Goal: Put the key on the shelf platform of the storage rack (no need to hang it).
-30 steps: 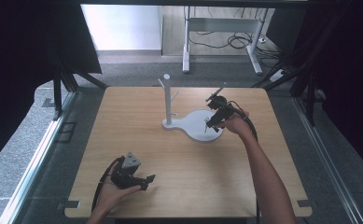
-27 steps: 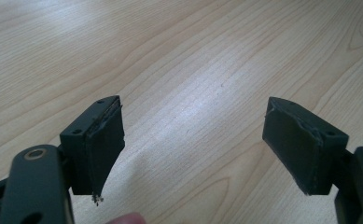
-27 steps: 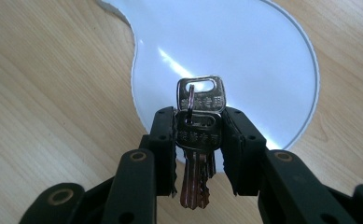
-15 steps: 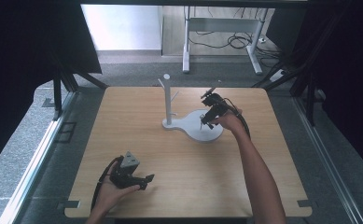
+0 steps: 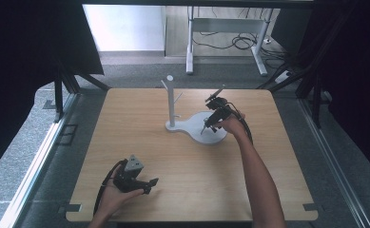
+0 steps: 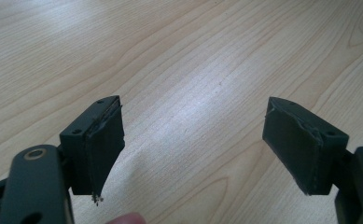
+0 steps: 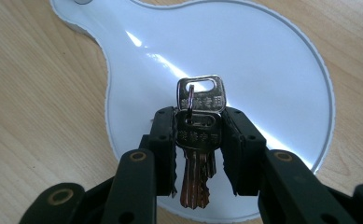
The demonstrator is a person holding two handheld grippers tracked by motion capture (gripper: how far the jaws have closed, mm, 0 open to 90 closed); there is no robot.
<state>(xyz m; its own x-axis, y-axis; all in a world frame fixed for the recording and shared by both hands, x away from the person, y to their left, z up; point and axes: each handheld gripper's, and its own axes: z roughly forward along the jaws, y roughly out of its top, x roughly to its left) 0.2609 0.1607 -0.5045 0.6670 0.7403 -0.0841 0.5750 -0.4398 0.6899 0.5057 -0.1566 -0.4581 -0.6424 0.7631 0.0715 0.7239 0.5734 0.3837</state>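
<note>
a light wooden table (image 5: 140, 109) stands on grey carpeted floor (image 5: 35, 156), with black curtains (image 5: 25, 42) hanging at both sides. beyond it a white-legged desk frame (image 5: 256, 45) stands over tangled black cables (image 5: 237, 42) on a paler floor. a bright white panel (image 5: 125, 26) sits at the back left.
</note>
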